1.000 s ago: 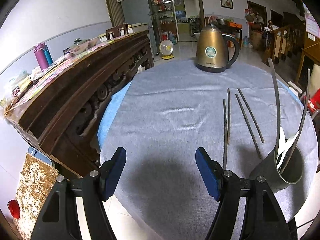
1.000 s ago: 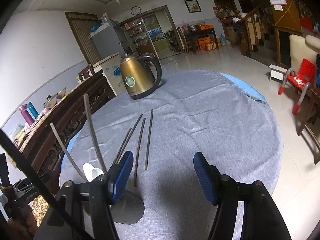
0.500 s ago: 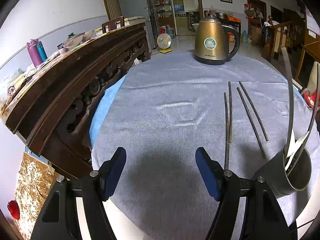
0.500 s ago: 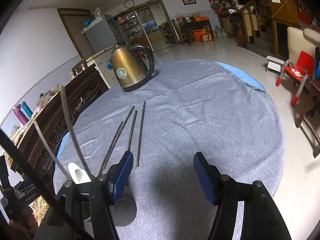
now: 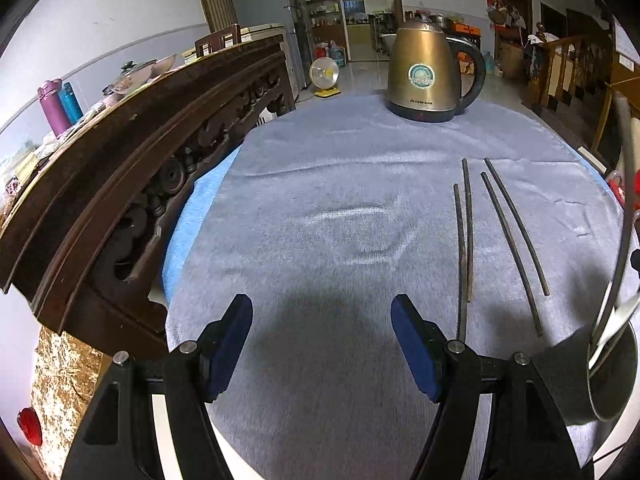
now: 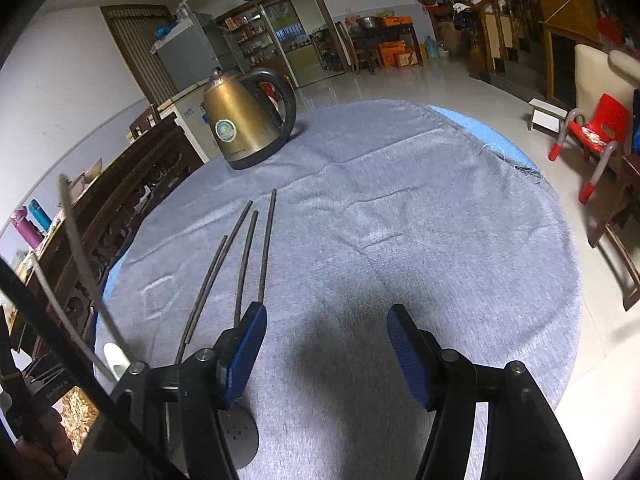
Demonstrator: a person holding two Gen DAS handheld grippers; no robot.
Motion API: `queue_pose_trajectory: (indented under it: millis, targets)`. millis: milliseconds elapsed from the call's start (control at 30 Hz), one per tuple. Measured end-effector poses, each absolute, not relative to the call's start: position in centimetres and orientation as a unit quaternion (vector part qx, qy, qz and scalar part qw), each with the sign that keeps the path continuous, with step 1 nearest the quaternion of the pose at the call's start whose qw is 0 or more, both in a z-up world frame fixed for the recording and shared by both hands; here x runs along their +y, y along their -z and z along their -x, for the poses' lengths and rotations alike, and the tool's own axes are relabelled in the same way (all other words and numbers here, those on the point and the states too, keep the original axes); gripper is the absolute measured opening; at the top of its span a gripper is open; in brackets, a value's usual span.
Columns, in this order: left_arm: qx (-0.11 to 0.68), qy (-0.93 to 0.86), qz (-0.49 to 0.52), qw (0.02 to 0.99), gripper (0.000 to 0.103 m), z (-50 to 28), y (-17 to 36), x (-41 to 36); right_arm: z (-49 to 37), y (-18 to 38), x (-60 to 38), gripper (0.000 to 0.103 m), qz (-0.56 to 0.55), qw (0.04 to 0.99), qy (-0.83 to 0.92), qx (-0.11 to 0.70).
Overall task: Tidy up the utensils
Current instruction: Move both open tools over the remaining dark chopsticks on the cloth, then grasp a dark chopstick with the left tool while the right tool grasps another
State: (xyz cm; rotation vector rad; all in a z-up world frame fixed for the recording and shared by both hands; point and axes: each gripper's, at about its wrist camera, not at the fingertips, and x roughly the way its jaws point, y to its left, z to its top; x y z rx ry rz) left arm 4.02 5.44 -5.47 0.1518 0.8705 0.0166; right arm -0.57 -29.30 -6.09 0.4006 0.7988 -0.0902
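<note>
- The left tool [image 5: 322, 344] has its two blue fingers wide apart, and nothing is between them.
- The right tool [image 6: 324, 346] also has its blue fingers wide apart, with nothing between them.
- Both tools hang low over a round desk [image 5: 340, 208] with a gray cloth on it.
- Four dark chopsticks [image 5: 466, 236] lie flat on the cloth, ahead of the left tool and to its right.
- Two of them lie close side by side and seem to touch near their near ends. The other two lie a little to the right of those, close to each other.
- From the right tool, the same chopsticks [image 6: 244, 264] are ahead and to its left. Their near ends reach close to the left finger of that tool.
- A metal cup [image 5: 600, 376] stands on the desk just right of the left tool. Long thin utensils and something white stick up out of it.
- From the right tool, the cup's round base [image 6: 240, 438] shows low on its left, mostly hidden behind the tool.
- A gold kettle [image 5: 424, 76] with a black handle stands at the far side of the desk, well apart from both tools.
- A dark carved wooden cabinet [image 5: 132, 152] stands to the left of the desk.
</note>
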Motion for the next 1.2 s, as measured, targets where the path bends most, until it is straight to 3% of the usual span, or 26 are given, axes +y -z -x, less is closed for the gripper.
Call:
queue_pose_trajectory:
  millis: [333, 867, 1167, 1200]
  targets:
    - [0.445, 0.050, -0.047, 0.893, 0.072, -9.2, 5.9, 4.9, -5.3, 6.9, -29.6, 0.066, -0.176, 0.883, 0.020, 0.435]
    - [0.519, 0.185, -0.039, 0.834, 0.072, -21.6, 9.4, -1.6, -25.4, 10.3, -26.7, 0.066, -0.184, 0.832, -0.028, 0.523]
    - [0.520, 0.239, -0.035, 0.820, 0.070, -26.0, 9.3, -4.7, -30.2, 12.5, -25.3, 0.024, -0.147, 0.816, 0.020, 0.559]
    - [0.521, 0.246, -0.043, 0.816, 0.064, -26.4, 9.4, -5.5, -30.3, 12.5, -25.4, 0.012, -0.143, 0.815, 0.021, 0.562]
